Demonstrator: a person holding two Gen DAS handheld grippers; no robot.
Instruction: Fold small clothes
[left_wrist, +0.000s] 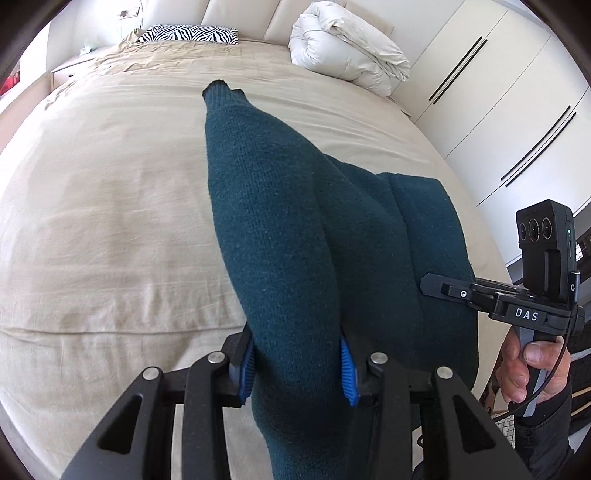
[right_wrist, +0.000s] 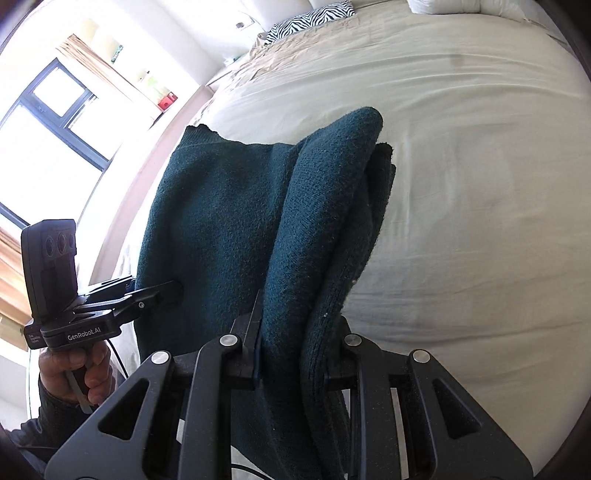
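Observation:
A dark teal knitted garment (left_wrist: 280, 229) is held up over the beige bed (left_wrist: 110, 192). My left gripper (left_wrist: 297, 367) is shut on one bunched edge of it, the cloth draping over the blue pads (left_wrist: 349, 373). My right gripper (right_wrist: 295, 350) is shut on the other edge, where several layers of the garment (right_wrist: 229, 229) bunch between the fingers. In the left wrist view the right gripper (left_wrist: 424, 286) pinches the cloth at the right. In the right wrist view the left gripper (right_wrist: 177, 290) pinches it at the left. The garment hangs stretched between the two.
A white rolled duvet (left_wrist: 347, 48) and a zebra-print pillow (left_wrist: 188, 34) lie at the head of the bed. White wardrobe doors (left_wrist: 517, 103) stand to the right. A window (right_wrist: 48, 110) and a sill with a red box (right_wrist: 168, 100) are on the left side.

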